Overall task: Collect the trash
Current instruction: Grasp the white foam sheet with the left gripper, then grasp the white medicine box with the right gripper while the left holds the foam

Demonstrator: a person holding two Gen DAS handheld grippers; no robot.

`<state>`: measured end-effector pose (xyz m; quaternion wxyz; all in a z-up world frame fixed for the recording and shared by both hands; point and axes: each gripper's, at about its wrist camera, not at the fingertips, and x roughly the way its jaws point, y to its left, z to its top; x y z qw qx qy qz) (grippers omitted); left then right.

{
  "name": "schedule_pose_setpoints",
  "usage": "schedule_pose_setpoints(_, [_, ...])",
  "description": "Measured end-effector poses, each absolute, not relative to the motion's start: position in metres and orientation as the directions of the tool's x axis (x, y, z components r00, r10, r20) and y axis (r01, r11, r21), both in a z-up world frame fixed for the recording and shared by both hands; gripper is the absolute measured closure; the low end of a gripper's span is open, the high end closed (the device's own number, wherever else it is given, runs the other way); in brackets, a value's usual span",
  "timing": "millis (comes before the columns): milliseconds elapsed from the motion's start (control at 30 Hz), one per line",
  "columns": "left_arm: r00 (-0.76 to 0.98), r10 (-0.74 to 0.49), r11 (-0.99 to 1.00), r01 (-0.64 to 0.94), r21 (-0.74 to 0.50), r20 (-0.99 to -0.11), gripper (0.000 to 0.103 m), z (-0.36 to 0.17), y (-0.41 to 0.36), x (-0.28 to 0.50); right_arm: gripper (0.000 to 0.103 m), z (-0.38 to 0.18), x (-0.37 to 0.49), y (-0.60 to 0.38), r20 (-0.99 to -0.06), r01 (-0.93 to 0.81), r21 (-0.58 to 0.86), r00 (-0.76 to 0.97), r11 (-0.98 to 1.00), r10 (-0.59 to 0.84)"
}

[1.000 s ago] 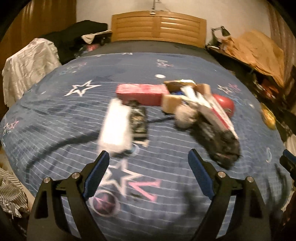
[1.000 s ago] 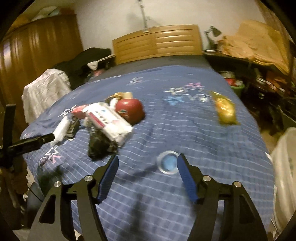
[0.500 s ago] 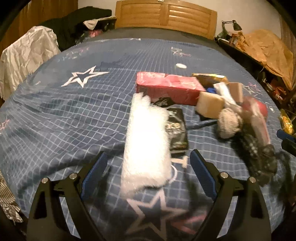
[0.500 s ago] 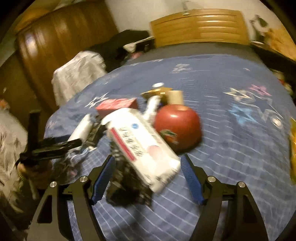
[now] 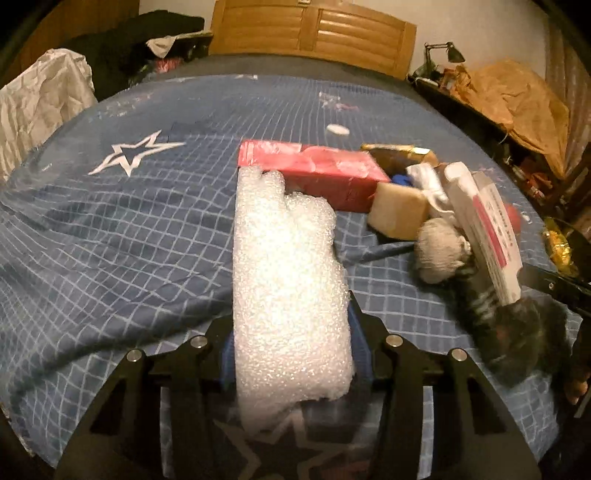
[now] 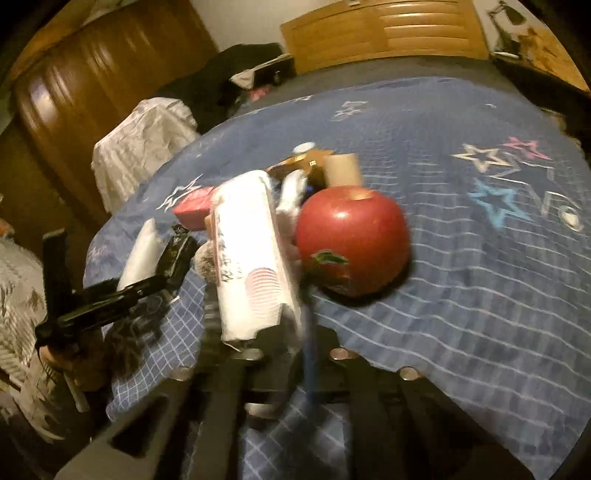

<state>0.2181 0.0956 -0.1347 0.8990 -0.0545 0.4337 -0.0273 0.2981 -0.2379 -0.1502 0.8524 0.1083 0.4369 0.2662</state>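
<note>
My left gripper (image 5: pixel 291 350) is shut on a long white foam sheet (image 5: pixel 288 280) that lies on the blue bedspread (image 5: pixel 110 236). The foam also shows in the right wrist view (image 6: pixel 142 251), with the left gripper (image 6: pixel 173 254) around it. My right gripper (image 6: pixel 280 354) has closed in on a white tissue pack with red print (image 6: pixel 251 266); its fingers are blurred and mostly hidden under the pack. The same pack shows in the left wrist view (image 5: pixel 487 225). A red apple (image 6: pixel 351 240) sits right beside the pack.
A pink box (image 5: pixel 314 173), a cardboard tube (image 5: pixel 399 210), a grey fluffy ball (image 5: pixel 439 251), a gold wrapper (image 5: pixel 399 155) and a dark checked cloth (image 5: pixel 498 317) lie clustered on the bed. A wooden headboard (image 5: pixel 310 33) stands behind, cluttered shelves (image 5: pixel 517 103) at right.
Both grippers moved forward and closed. The left one now clamps the foam sheet. The right one went from open before the tissue pack to closed around its near end.
</note>
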Motion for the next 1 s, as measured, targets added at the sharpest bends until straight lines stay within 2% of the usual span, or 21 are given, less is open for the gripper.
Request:
schedule_pose_setpoints(133, [0.647, -0.103, 0.993, 0.016, -0.121, -0.756, 0.056, -0.122, 0.093, 0.202, 0.1, -0.135, 0.278, -0.258, -0.651, -0.34, 0.445, 0.513, 0.829, 0.56])
schedule_pose_setpoints(300, [0.659, -0.132, 0.989, 0.039, -0.141, -0.741, 0.056, -0.109, 0.09, 0.175, 0.101, -0.115, 0.23, -0.284, -0.608, -0.305, 0.47, 0.568, 0.828, 0.554])
schedule_pose_setpoints(433, [0.659, -0.151, 0.988, 0.077, -0.133, -0.737, 0.056, -0.106, 0.079, 0.157, 0.1, -0.112, 0.22, -0.282, -0.641, -0.277, 0.4, 0.597, 0.874, 0.483])
schedule_pose_setpoints(500, [0.655, -0.161, 0.986, 0.073, -0.151, -0.738, 0.056, -0.108, 0.077, 0.154, 0.082, -0.116, 0.232, -0.272, -0.655, -0.28, 0.406, 0.574, 0.87, 0.491])
schedule_pose_setpoints(533, [0.653, -0.162, 0.985, 0.067, -0.156, -0.74, 0.055, -0.109, 0.077, 0.154, 0.056, -0.12, 0.239, -0.261, -0.665, -0.295, 0.398, 0.56, 0.869, 0.495])
schedule_pose_setpoints(567, [0.647, -0.167, 0.984, 0.061, -0.167, -0.744, 0.055, -0.11, 0.077, 0.153, 0.035, -0.123, 0.246, -0.251, -0.677, -0.307, 0.373, 0.556, 0.876, 0.483])
schedule_pose_setpoints(600, [0.643, -0.172, 0.983, 0.061, -0.174, -0.747, 0.055, -0.111, 0.077, 0.152, 0.033, -0.13, 0.257, -0.238, -0.697, -0.312, 0.324, 0.56, 0.893, 0.448])
schedule_pose_setpoints(733, [0.635, -0.183, 0.981, 0.066, -0.183, -0.75, 0.055, -0.115, 0.08, 0.15, 0.033, -0.145, 0.283, -0.204, -0.739, -0.356, 0.307, 0.495, 0.883, 0.457])
schedule_pose_setpoints(800, [0.63, -0.187, 0.979, 0.056, -0.196, -0.754, 0.055, -0.118, 0.083, 0.15, 0.033, -0.148, 0.288, -0.187, -0.756, -0.376, 0.241, 0.505, 0.895, 0.416])
schedule_pose_setpoints(867, [0.626, -0.19, 0.978, 0.05, -0.205, -0.757, 0.055, -0.121, 0.085, 0.153, 0.046, -0.152, 0.295, -0.176, -0.778, -0.375, 0.196, 0.503, 0.906, 0.377])
schedule_pose_setpoints(1000, [0.621, -0.198, 0.976, 0.052, -0.212, -0.758, 0.054, -0.124, 0.086, 0.153, 0.052, -0.152, 0.29, -0.174, -0.768, -0.377, 0.195, 0.515, 0.905, 0.38])
